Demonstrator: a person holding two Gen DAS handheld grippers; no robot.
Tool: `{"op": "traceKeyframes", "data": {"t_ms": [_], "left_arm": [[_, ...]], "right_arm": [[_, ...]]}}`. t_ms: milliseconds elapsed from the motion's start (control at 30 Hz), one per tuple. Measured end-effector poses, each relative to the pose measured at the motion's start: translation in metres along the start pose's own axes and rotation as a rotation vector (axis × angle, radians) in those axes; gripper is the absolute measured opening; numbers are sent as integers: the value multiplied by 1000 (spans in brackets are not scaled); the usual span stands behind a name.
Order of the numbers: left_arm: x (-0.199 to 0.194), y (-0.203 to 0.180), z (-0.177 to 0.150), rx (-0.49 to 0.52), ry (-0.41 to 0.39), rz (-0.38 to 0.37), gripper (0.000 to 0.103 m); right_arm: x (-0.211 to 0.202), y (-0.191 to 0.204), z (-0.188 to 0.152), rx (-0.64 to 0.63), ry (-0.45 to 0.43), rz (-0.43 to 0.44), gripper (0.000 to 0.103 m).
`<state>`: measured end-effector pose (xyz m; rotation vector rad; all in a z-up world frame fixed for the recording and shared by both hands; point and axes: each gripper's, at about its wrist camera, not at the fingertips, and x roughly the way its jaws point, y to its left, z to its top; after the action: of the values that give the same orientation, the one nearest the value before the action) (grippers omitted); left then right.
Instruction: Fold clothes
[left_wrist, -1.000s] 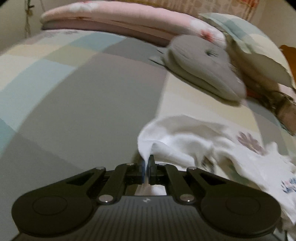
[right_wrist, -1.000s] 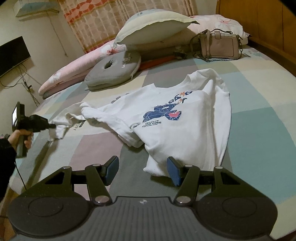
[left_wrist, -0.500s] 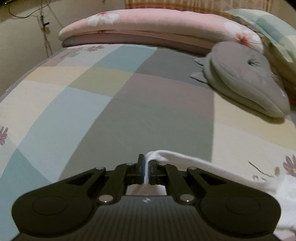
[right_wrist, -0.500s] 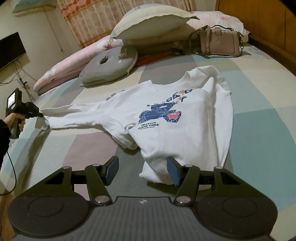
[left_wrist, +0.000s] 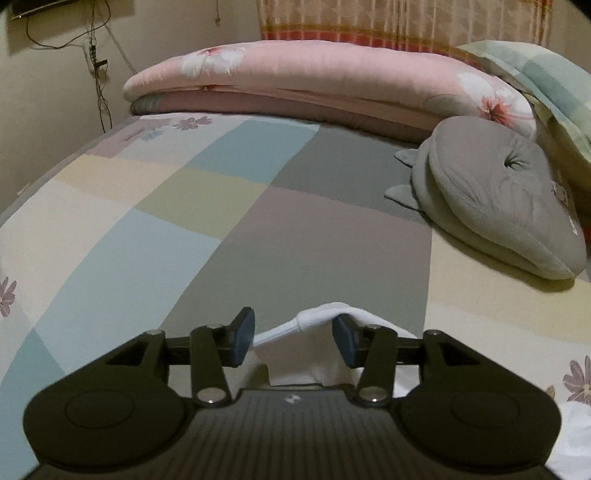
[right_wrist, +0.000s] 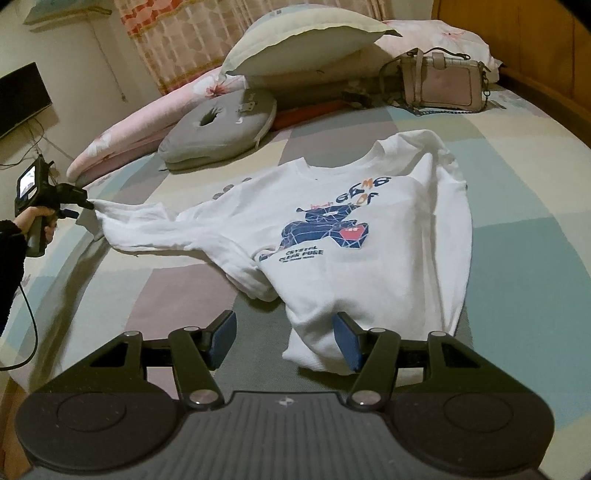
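Sweatshirt spread out, no fold made yet

The white sweatshirt (right_wrist: 369, 240) is laid print-up on the bed (right_wrist: 535, 258), one sleeve (left_wrist: 314, 325) drawn out sideways. The left tongs (left_wrist: 293, 338) are opening, the cuff lying loose between them; the right tongs (right_wrist: 284, 338) are held open over the hem, gripping nothing. All folding is judged still to be done.

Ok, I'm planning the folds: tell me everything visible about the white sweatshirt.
The white sweatshirt is long-sleeved, of soft knit, with ribbed neck and cuffs and a navy-and-red geometric print with lettering. It lies face up on the patchwork bed sheet, one sleeve folded down over its body, the other stretched sideways. That cuff sits between the opening left tongs. The right tongs hover open at its hem.
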<state>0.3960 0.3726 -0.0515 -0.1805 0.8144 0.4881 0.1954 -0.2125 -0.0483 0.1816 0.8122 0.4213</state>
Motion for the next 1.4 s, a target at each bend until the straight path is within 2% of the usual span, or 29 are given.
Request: {"op": "traceKeyframes", "data": {"t_ms": [133, 267, 333, 400, 567, 633, 800, 900, 1067, 1200, 1233, 1333, 1400], "left_arm": [[3, 8, -9, -51, 16, -28, 48], [0, 22, -11, -143, -41, 19, 47], [-2, 27, -8, -176, -53, 4, 47], [-4, 28, -5, -177, -52, 3, 47], [-16, 22, -6, -106, -129, 35, 48], [-19, 25, -7, -113, -133, 16, 50], [-6, 25, -21, -176, 12, -171, 50], [11, 23, -37, -245, 80, -239, 47], [44, 33, -60, -446, 115, -289, 46], [59, 49, -64, -615, 52, -326, 46], [62, 51, -63, -639, 37, -323, 43], [66, 48, -60, -615, 26, -217, 8], [59, 43, -59, -581, 0, -174, 8]], "right_arm": [[0, 2, 1, -7, -2, 8, 64], [-3, 5, 1, -16, -4, 13, 64], [-3, 6, 1, -16, -5, 12, 64], [-2, 7, 2, -13, -5, 11, 64], [0, 10, 2, -19, -1, 15, 65], [1, 13, 2, -29, 1, 14, 66], [1, 17, 3, -34, -5, 31, 66], [-2, 21, 3, -49, -11, 47, 66], [-9, 27, 4, -81, -26, 60, 66], [-10, 27, 7, -78, -31, 45, 66], [-10, 26, 7, -71, -32, 46, 66], [-9, 26, 7, -71, -28, 39, 66], [-9, 27, 6, -79, -28, 30, 66]]}}
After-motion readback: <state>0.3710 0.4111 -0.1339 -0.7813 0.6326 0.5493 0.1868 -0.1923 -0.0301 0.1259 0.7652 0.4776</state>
